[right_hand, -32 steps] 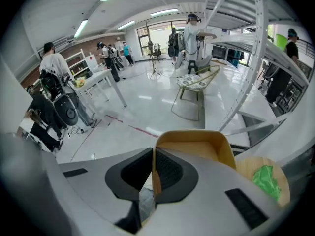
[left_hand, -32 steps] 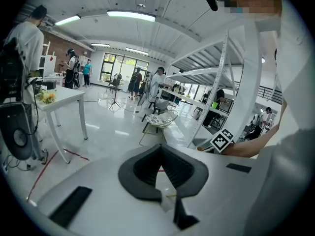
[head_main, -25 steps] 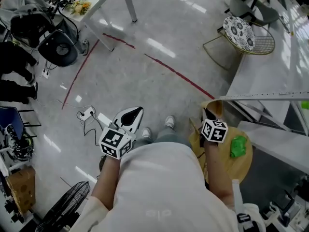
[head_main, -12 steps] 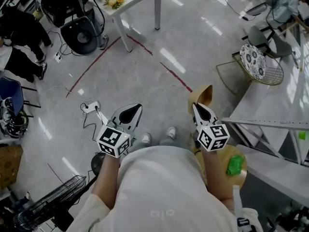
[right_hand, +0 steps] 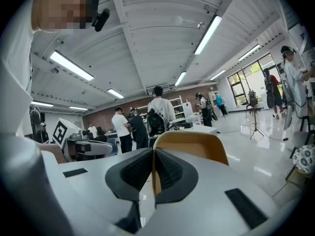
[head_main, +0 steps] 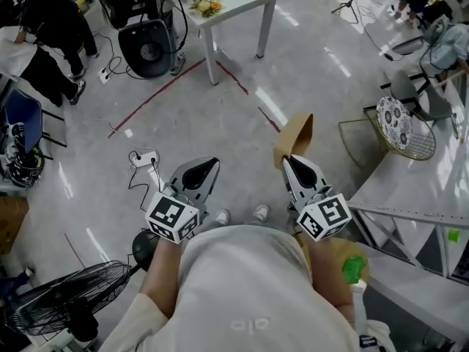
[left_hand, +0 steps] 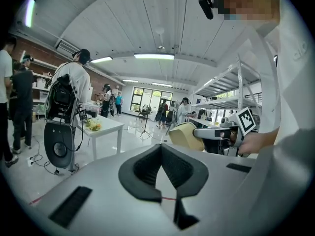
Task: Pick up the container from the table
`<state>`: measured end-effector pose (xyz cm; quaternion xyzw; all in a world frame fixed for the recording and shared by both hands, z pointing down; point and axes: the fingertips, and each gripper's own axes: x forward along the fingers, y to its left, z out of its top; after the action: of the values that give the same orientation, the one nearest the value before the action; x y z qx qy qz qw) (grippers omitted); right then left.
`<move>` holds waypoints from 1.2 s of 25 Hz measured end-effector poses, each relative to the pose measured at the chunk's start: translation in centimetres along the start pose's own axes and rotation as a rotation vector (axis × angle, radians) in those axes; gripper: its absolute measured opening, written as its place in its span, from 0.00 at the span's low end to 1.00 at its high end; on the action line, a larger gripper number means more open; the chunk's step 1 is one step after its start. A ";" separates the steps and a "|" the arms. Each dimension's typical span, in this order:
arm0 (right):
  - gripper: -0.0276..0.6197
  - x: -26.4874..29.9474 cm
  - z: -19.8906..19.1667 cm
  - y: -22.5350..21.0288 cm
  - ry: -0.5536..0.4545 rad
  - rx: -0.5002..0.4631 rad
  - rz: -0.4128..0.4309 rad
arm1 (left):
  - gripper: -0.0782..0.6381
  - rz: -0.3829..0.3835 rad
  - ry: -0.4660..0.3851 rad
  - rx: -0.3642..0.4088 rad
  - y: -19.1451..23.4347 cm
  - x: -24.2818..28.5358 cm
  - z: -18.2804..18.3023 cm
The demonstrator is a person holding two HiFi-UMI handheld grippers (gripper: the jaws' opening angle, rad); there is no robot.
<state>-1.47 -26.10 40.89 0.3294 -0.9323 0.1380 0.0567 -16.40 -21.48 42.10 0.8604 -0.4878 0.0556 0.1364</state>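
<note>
Head view: right gripper [head_main: 291, 161] pinches rim of tan container [head_main: 295, 133]. Container in air above floor, off round wooden table [head_main: 331, 249] at person's right. Left gripper [head_main: 207, 166] well apart from container.

Left gripper view: jaws pressed together, nothing between. Container [left_hand: 185, 136] visible to right, gripped by right gripper [left_hand: 199, 132].

Right gripper view: jaws nearly together, clamped on thin container [right_hand: 197, 146] wall, one pad on each side.

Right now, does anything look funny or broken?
Nothing looks broken or spilled. One odd thing: the container is tipped on its side, pinched by its thin wall in the right gripper, out over the floor.
</note>
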 end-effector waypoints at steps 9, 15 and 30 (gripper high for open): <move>0.10 1.5 2.1 4.8 -0.034 -0.091 0.153 | 0.13 0.045 -0.053 -0.012 1.4 -2.3 1.7; 0.10 1.7 1.8 6.7 -0.032 -0.128 0.211 | 0.13 0.035 -0.062 -0.004 1.1 -3.0 1.9; 0.10 1.1 0.2 7.3 0.001 -0.169 0.208 | 0.13 -0.007 -0.057 -0.017 -0.3 -2.7 2.3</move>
<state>-6.95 -21.36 39.34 0.2247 -0.9698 0.0644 0.0700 -17.63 -19.73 39.22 0.8621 -0.4892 0.0263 0.1299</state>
